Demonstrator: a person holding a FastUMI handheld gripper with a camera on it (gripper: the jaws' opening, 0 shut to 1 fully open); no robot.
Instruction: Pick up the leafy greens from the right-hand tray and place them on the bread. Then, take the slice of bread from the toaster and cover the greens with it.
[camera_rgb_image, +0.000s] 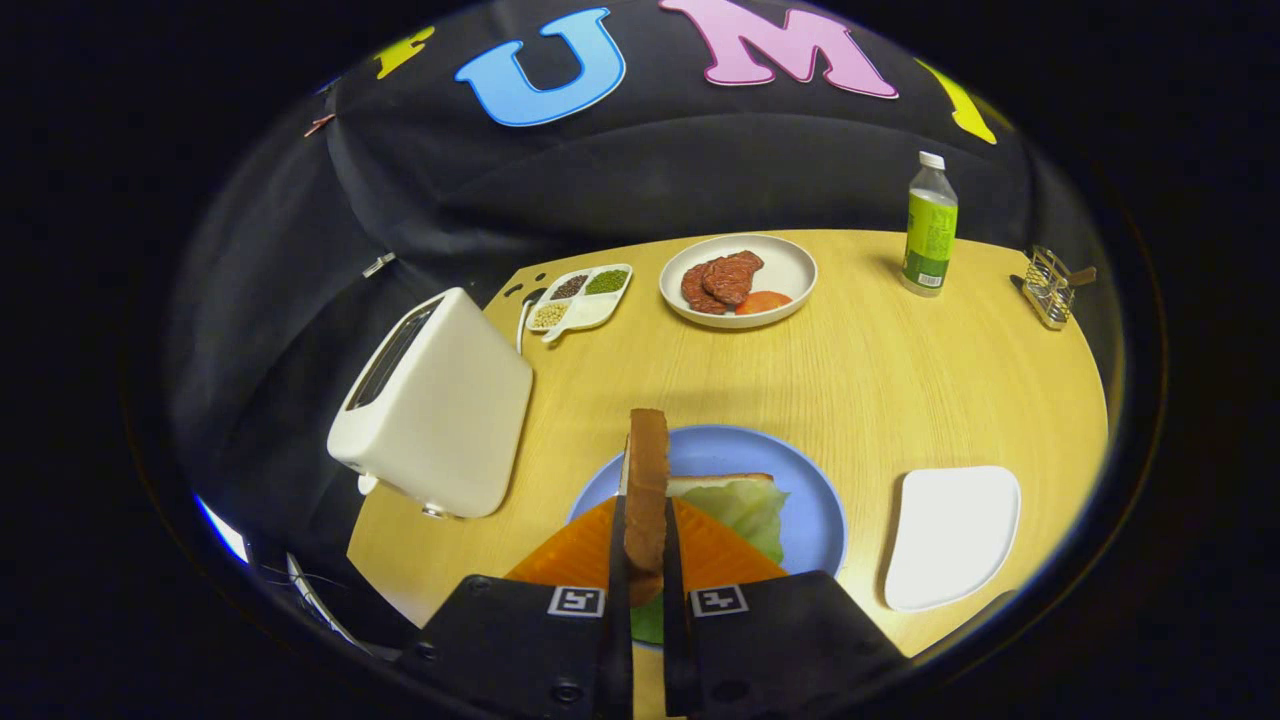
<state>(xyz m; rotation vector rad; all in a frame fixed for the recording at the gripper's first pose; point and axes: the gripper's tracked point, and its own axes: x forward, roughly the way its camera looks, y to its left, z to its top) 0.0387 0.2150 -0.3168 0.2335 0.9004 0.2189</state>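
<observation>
Brown-crusted toast stands on edge between your tongs, both fingers pressed against its flat faces, so the tongs are closed on it and it is carried clear of the blue plate just ahead and below. On that plate the greens already lie over the lower bread, with orange wedges showing on either side of the fingers; what those wedges are I cannot tell.

The toast is upright, and it has to end flat. If you release it as it stands, I judge it will drop on its edge and topple either way, perhaps half off the stack or onto the counter. Roll your wrist until one face looks down before you lower.

Watch the greens too: a slice dragged sideways could push the loose leaf off the bread. Come down straight.

The grip is near one end of the toast, so it may pivot between the fingers as you turn.

To the left of the tongs stands the toaster, near enough to clip on a wide swing. The white tray lies to their right.
</observation>
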